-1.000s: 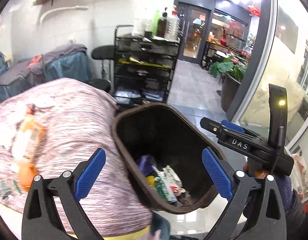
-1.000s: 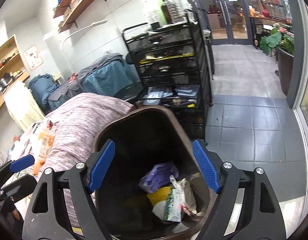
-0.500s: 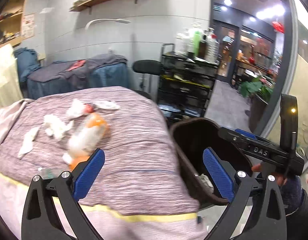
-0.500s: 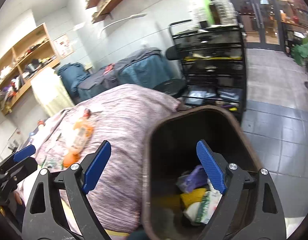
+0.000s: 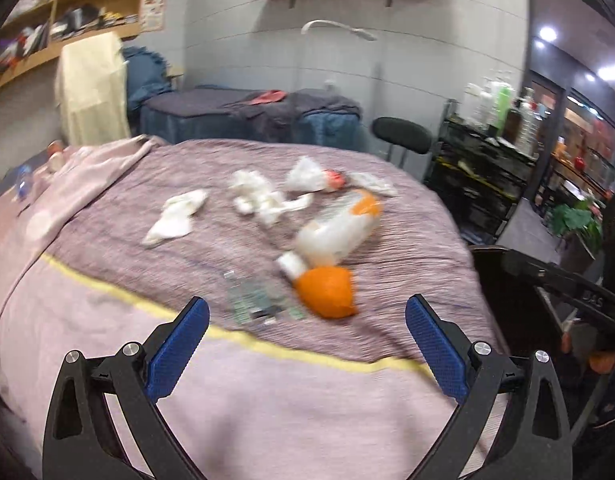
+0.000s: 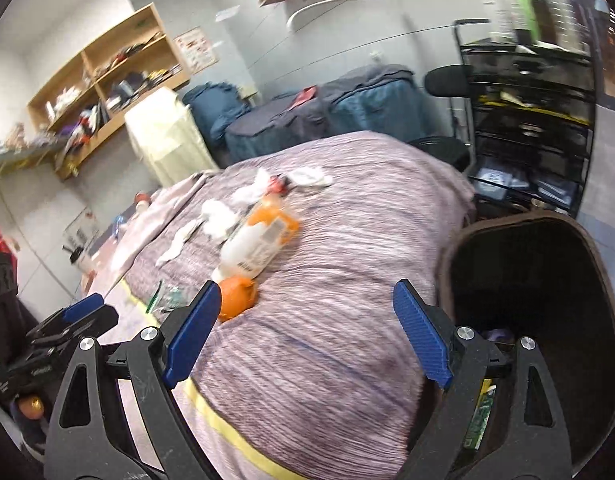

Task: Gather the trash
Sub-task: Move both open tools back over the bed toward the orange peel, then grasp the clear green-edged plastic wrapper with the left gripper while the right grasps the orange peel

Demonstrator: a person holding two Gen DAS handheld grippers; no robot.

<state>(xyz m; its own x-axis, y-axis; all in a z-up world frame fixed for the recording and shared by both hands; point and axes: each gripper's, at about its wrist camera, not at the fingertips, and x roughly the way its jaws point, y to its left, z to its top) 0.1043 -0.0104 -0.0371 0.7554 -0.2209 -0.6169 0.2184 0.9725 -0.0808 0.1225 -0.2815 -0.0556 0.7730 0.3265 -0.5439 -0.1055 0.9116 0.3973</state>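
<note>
- My left gripper (image 5: 307, 336) hangs over the near edge of the bed (image 5: 267, 400) with its blue pads spread wide and nothing between them. My right gripper (image 6: 307, 320) is the same, wide apart and empty, so any pickup has yet to begin.
- Nearest to me lies a small clear wrapper (image 5: 259, 304) just past the yellow stripe. It is flat and thin, and I judge my pads could slide over it or bunch the purple cover instead.
- Just beside it sits the orange cap (image 5: 327, 292), touching the neck of a white bottle with an orange label (image 5: 339, 228). The bottle lies on its side; pinched off-centre it could roll away from me or squirt out of the pads.
- The dark trash bin (image 6: 547, 320) stands just off the bed's right corner, with some trash already in the bottom. My right gripper is close to its rim, and a careless swing could knock it or tip it.
- Further on are crumpled white tissues (image 5: 263, 196) and a white bag with something red (image 5: 311, 174). They are light and loose, so one grab may take only part of a heap and drop the rest.
- Both views are smeared, so my aim at the small pieces is uncertain.
</note>
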